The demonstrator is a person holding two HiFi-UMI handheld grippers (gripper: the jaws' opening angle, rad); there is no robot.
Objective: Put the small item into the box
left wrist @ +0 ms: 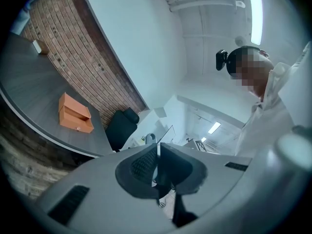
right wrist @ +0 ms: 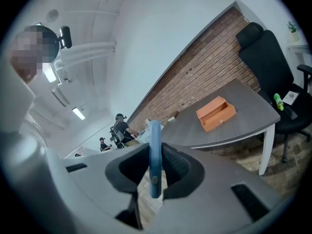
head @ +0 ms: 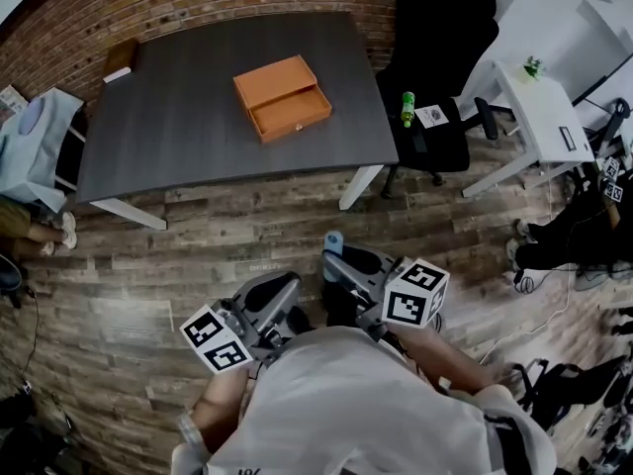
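Observation:
An orange box (head: 282, 97) with its drawer pulled out lies on the dark grey table (head: 178, 127), far ahead of me. It also shows in both gripper views, as the box (left wrist: 74, 113) and the box (right wrist: 216, 113). My right gripper (head: 341, 260) is held low near my body, shut on a thin blue item (head: 333, 239). In the right gripper view the blue item (right wrist: 155, 140) stands upright between the pads of the gripper (right wrist: 155, 167). My left gripper (head: 282, 293) hangs beside it, and its jaws (left wrist: 157, 162) are pressed together with nothing between them.
A black office chair (head: 440, 57) stands right of the table with a green bottle (head: 406, 109) on its seat. A white desk (head: 539, 117) is further right. A small brown object (head: 121, 59) lies on the table's far left corner. Wooden floor separates me from the table.

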